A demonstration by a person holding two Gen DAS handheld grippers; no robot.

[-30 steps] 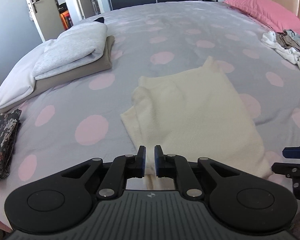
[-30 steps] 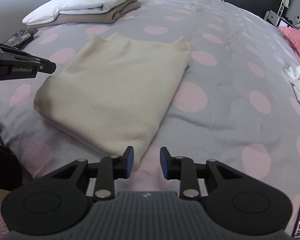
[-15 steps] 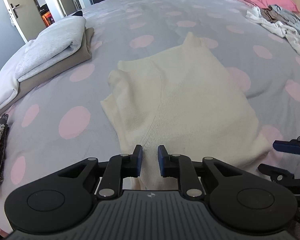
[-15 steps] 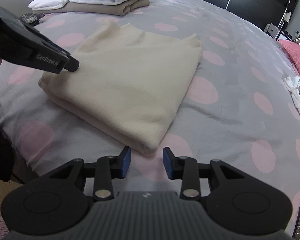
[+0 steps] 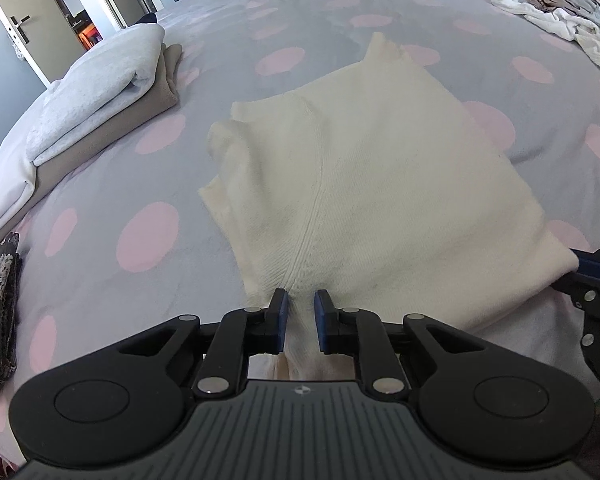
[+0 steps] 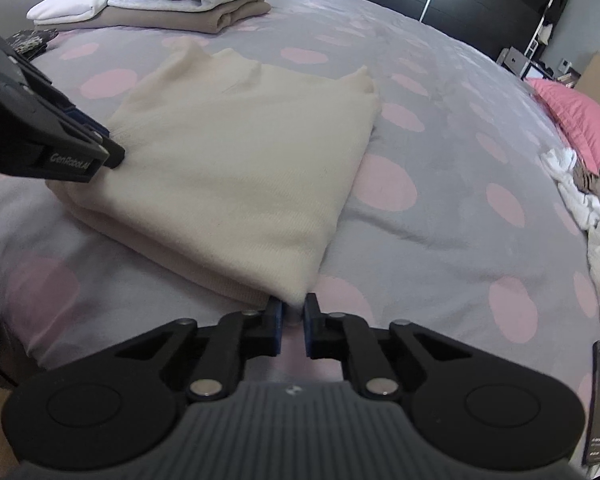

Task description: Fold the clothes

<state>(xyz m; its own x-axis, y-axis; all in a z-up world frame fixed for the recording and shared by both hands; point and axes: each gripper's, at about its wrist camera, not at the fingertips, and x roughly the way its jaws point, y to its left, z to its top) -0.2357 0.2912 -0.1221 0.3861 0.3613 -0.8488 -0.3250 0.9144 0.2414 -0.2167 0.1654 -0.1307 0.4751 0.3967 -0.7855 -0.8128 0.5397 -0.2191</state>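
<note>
**Operator:** Report the position of the garment.

**Guide:** You have the cream sweater (image 5: pixel 380 184) lying folded flat on the bed (image 5: pixel 100 272), whose grey cover carries pink dots. In your left wrist view it fills the centre and runs toward 1 o'clock. In your right wrist view it runs from centre toward 11 o'clock.

**Operator:** Report the left claw.

**Guide:** Your left claw (image 5: pixel 299 305) sits at the near edge of the sweater, at 6 o'clock in its own view. Its jaws stand a narrow gap apart, with sweater fabric between the blue pads (image 5: pixel 281 312). Whether the pads press the fabric cannot be told. In your right wrist view the same claw appears at 9 o'clock, touching the sweater's left edge.

**Operator:** Report the right claw.

**Guide:** Your right claw (image 6: pixel 292 310) is at the near corner of the sweater. The jaws are nearly together, with the corner's tip between the pads. Firm contact cannot be confirmed.

**Operator:** List other items.

**Guide:** A stack of folded clothes (image 5: pixel 96 92) lies at 10 o'clock in your left view. A loose clothes pile (image 5: pixel 560 16) lies at 2 o'clock. A pink pillow (image 6: pixel 576 120) lies at 2 o'clock in your right view.
</note>
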